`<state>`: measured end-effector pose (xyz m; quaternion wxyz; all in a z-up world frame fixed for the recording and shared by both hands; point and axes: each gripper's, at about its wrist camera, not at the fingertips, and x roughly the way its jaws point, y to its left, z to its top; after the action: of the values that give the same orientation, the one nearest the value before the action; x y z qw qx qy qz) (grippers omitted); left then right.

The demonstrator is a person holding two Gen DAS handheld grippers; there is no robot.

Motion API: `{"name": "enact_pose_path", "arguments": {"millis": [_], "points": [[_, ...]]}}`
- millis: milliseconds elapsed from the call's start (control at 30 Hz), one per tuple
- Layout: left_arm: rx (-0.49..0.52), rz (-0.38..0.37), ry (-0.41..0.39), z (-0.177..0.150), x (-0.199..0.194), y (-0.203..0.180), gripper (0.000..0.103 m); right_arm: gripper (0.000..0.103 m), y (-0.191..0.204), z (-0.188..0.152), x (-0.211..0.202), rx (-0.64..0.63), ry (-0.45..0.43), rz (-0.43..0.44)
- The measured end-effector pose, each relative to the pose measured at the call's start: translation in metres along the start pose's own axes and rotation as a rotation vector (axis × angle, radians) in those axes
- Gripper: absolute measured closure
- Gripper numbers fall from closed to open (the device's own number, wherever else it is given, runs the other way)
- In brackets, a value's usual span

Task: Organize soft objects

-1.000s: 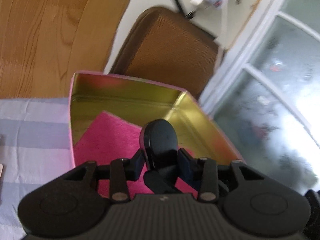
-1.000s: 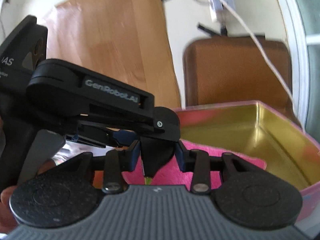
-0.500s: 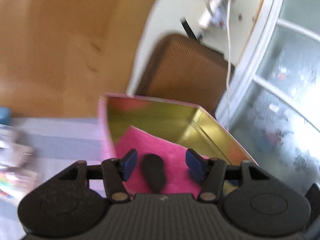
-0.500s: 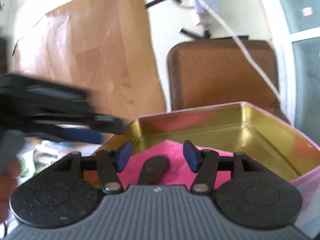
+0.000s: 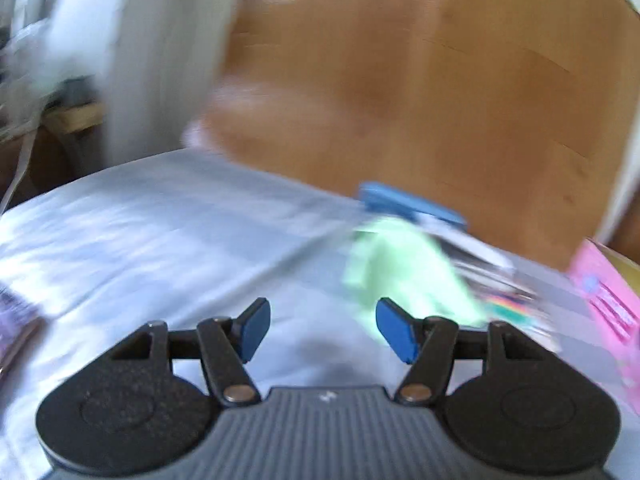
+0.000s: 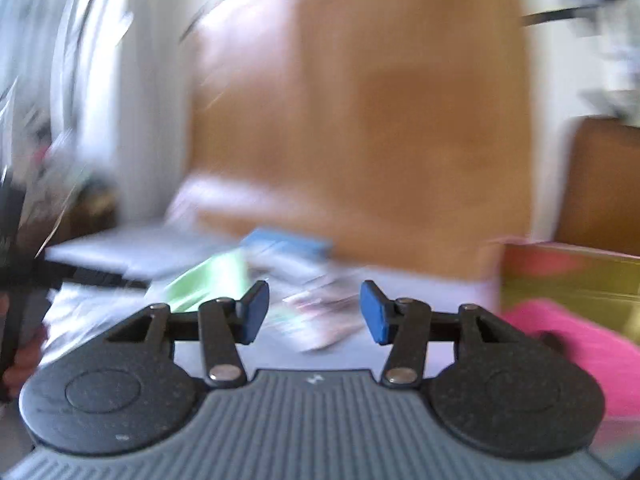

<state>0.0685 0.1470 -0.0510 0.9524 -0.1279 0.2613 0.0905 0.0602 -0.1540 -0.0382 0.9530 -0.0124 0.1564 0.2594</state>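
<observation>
Though the left wrist view is smeared, the left gripper (image 5: 323, 330) shows its blue pads spread wide with nothing between them, above a pale cloth (image 5: 168, 240). A green soft item (image 5: 404, 268) lies just beyond the right finger; a blue box (image 5: 408, 205) sits farther out, and a pink tin (image 5: 604, 292) is at far right. In the right wrist view, equally blurred, the right gripper (image 6: 314, 310) is also wide open and empty. Green item (image 6: 208, 280) lies beyond the left finger, pink fabric (image 6: 580, 340) in the tin (image 6: 576, 276) right of the right finger.
</observation>
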Motion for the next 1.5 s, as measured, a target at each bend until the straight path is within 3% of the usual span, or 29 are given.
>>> {"name": "enact_pose_path", "arguments": {"millis": [67, 133, 267, 300, 500, 567, 633, 667, 700, 767, 1000, 1233, 1333, 1500], "points": [[-0.082, -0.036, -0.004, -0.001, -0.002, 0.018, 0.042, 0.049, 0.031, 0.003, 0.040, -0.046, 0.069, 0.055], [-0.087, -0.054, -0.060, -0.001, -0.009, 0.017, 0.038, 0.047, 0.050, 0.007, 0.075, -0.057, 0.124, 0.085], [-0.014, -0.045, -0.161, -0.007, -0.023, 0.001, 0.029, 0.021, 0.072, 0.017, 0.133, -0.027, 0.208, 0.092], [-0.009, -0.045, -0.171, -0.007, -0.026, 0.001, 0.028, 0.019, 0.077, 0.018, 0.143, -0.036, 0.215, 0.073], [-0.063, -0.066, -0.184, -0.005, -0.027, 0.006, 0.028, 0.017, 0.089, 0.017, 0.186, -0.033, 0.350, 0.048], [-0.069, -0.073, -0.183, -0.005, -0.027, 0.008, 0.028, 0.024, 0.088, 0.016, 0.186, -0.024, 0.348, 0.052], [-0.073, -0.076, -0.186, -0.005, -0.028, 0.008, 0.028, 0.052, 0.090, 0.015, 0.180, -0.044, 0.322, 0.063], [-0.077, -0.076, -0.186, -0.005, -0.027, 0.009, 0.027, 0.078, 0.092, 0.014, 0.176, -0.057, 0.314, 0.072], [-0.082, -0.075, -0.186, -0.006, -0.026, 0.010, 0.027, 0.090, 0.095, 0.015, 0.174, -0.065, 0.311, 0.078], [-0.090, -0.074, -0.187, -0.006, -0.026, 0.011, 0.026, 0.095, 0.100, 0.012, 0.169, -0.096, 0.303, 0.075], [-0.073, -0.056, -0.184, -0.007, -0.026, 0.007, 0.025, 0.098, 0.091, -0.002, 0.126, -0.134, 0.297, 0.107], [-0.030, -0.045, -0.176, -0.008, -0.025, 0.000, 0.021, 0.100, 0.065, -0.028, 0.035, -0.059, 0.304, 0.205], [0.000, -0.038, -0.168, -0.009, -0.023, -0.005, 0.021, 0.100, 0.053, -0.043, -0.002, -0.026, 0.278, 0.173], [0.061, -0.019, -0.137, -0.010, -0.019, -0.016, 0.021, 0.100, 0.028, -0.067, -0.050, 0.050, 0.226, 0.030]]}}
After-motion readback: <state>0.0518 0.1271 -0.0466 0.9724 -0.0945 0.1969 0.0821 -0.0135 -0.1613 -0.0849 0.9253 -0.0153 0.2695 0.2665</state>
